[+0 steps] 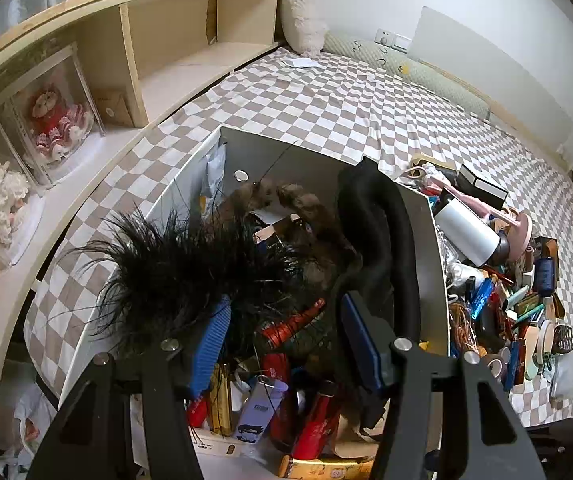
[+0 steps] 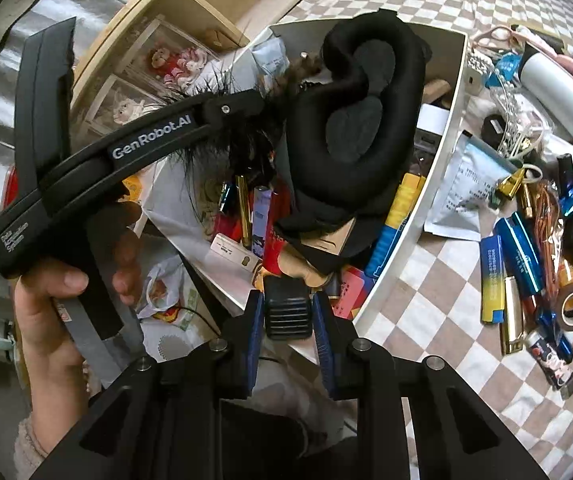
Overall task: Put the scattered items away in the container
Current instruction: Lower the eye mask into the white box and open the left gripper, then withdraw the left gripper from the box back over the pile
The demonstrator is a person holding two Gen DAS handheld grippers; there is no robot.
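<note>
Left gripper [image 1: 286,344] spread over crammed box [image 1: 434,248]; right gripper [image 2: 288,316] clamped on black block [image 2: 287,312] at rim; clutter [image 2: 526,208] crowded beside on checkered sheet [image 1: 326,96].

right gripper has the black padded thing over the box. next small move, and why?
Probably open the right gripper and let go. It is shut on a black ribbed piece, seemingly the end of the black padded item. That item already lies over the white container, on the things inside. The left gripper is open and holds nothing.
</note>
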